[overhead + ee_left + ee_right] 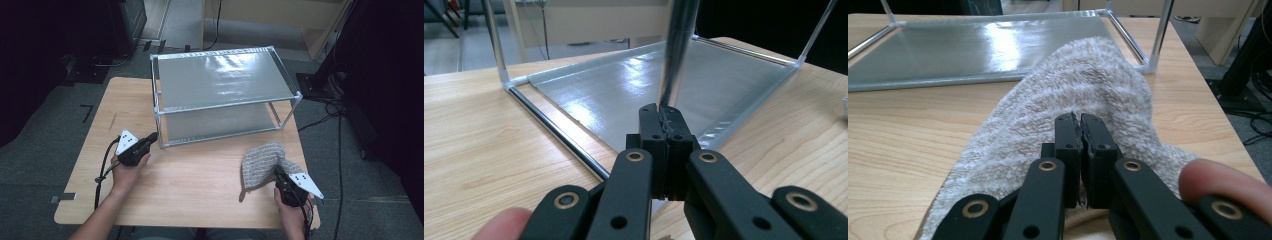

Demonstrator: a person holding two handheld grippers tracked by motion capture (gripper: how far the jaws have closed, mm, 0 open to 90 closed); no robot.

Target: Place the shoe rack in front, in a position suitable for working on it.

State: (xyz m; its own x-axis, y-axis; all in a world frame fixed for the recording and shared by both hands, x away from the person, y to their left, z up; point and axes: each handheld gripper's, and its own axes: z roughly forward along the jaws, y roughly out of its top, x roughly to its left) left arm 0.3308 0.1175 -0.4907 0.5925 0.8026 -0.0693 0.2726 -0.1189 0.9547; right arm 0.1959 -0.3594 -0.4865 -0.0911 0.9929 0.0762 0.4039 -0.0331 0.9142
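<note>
A beige knitted towel (pixel 261 159) lies bunched in a hump near the front right of the wooden table (pixel 195 187). My right gripper (pixel 276 172) comes at it from the near side, jaws closed with a fold of towel (pixel 1088 75) pinched low between them. My right gripper (pixel 1080 119) shows its pads pressed together over the cloth. A two-shelf metal rack (pixel 230 104) stands at the middle back. My left gripper (pixel 152 136) is at the rack's front left corner, shut and holding nothing. In the left gripper view its tips (pixel 659 111) sit just before the corner post (pixel 677 45).
The rack's lower grey shelf (pixel 624 85) rests almost on the tabletop, edged by thin rails (pixel 559 135). Cables and dark equipment stand on the floor (pixel 345 115) around the table. Bare wood lies between the two hands.
</note>
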